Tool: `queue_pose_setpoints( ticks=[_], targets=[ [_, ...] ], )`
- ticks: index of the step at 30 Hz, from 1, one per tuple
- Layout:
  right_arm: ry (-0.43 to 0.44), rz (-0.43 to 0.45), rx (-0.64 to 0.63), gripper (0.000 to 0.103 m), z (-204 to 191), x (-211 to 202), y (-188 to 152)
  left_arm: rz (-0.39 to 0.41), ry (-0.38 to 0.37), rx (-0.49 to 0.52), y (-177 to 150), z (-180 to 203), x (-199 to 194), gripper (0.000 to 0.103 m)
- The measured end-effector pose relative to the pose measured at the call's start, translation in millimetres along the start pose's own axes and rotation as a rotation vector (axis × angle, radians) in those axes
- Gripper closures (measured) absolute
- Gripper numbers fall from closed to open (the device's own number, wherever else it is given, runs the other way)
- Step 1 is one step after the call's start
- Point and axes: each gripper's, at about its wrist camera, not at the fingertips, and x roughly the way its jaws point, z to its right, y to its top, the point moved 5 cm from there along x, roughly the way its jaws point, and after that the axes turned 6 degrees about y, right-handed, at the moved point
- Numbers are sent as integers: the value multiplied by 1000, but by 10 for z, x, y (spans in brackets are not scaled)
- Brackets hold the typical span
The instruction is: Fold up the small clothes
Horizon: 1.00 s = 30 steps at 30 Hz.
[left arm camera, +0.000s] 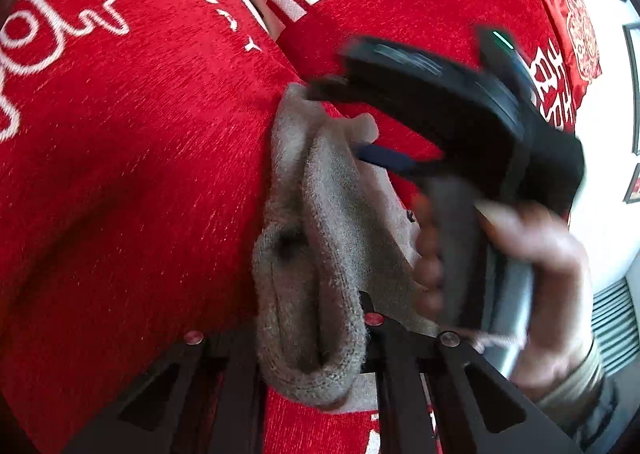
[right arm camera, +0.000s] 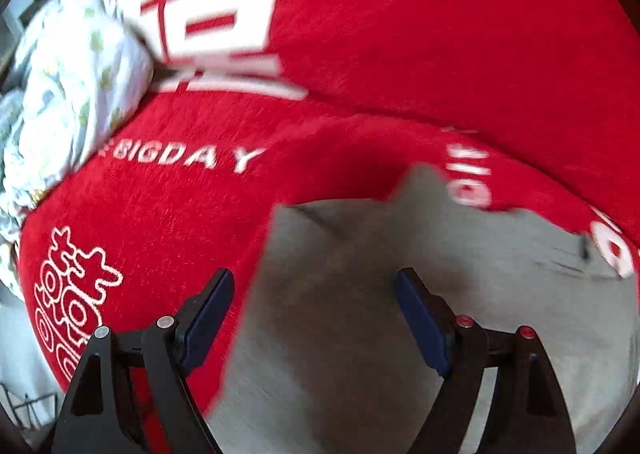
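Grey sock (left arm camera: 316, 254) is pinched in the left gripper (left arm camera: 316, 338); right gripper (right arm camera: 316, 318), jaws wide above it, should clamp the far end squarely.

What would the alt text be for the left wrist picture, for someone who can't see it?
A bunched grey garment is pinched in the shut left tool at the bottom of the view, over a red blanket with white lettering. From the right, a hand brings the blurred black right tool, open, toward the garment's far end.

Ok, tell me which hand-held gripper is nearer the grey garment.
Left. The left hand-held gripper is shut on the grey garment's bunched near edge. The right hand-held gripper hangs open over its far part, not gripping.
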Motion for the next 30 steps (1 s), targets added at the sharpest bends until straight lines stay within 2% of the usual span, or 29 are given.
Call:
queue_pose_setpoints(
  ticks=[2, 4, 6, 7, 8, 10, 12, 16, 18, 19, 20, 21, 22, 23, 25, 26, 27, 28, 30],
  targets=[
    [-125, -66, -73, 16, -89, 226, -9, 1, 8, 12, 5, 18, 12, 91],
    [-270, -69, -217, 22, -222, 365, -38, -5, 6, 10, 14, 15, 18, 91],
    [-276, -40, -189, 43, -193, 329, -16, -9, -1, 2, 24, 7, 20, 91],
    [-287, -26, -166, 67, -122, 282, 11, -11, -6, -3, 31, 4, 22, 91],
    [-279, -21, -152, 74, -63, 247, 25, -11, -14, -6, 34, 7, 19, 91],
    [-189, 5, -102, 80, 42, 117, 38, -4, -16, -21, 35, 7, 14, 91],
    [-144, 54, -78, 81, 84, -58, 33, -3, -22, -35, 19, -2, 3, 90],
    [-58, 136, -21, 81, 201, -405, 24, 19, -37, -45, 15, 0, -70, 67],
    [-20, 171, 8, 82, 296, -551, -3, 56, -43, -29, 17, 48, -145, 35],
    [-2, 187, 23, 82, 336, -616, -23, 85, -33, -15, 13, 83, -203, 25],
    [10, 196, 33, 82, 367, -630, 35, 110, -14, -7, 10, 102, -245, 4],
    [29, 210, 49, 82, 421, -691, 31, 135, 9, -4, 3, 111, -284, 0],
    [50, 221, 70, 82, 475, -734, 22, 152, 19, -3, -7, 115, -310, 0],
    [58, 222, 78, 82, 503, -748, 35, 137, 4, 4, -12, 131, -286, 1],
    [75, 216, 92, 82, 553, -753, 19, 106, -6, 23, -5, 167, -208, 28],
    [87, 214, 102, 82, 571, -757, 16, 79, -15, 40, -8, 195, -153, 62],
    [105, 214, 115, 82, 589, -768, 8, 43, -22, 51, -9, 222, -77, 89],
    [125, 214, 126, 82, 612, -777, 0, 17, -22, 53, -38, 242, -47, 93],
    [146, 217, 132, 81, 648, -799, -8, 48, 7, 83, -47, 328, -107, 93]
  ],
)
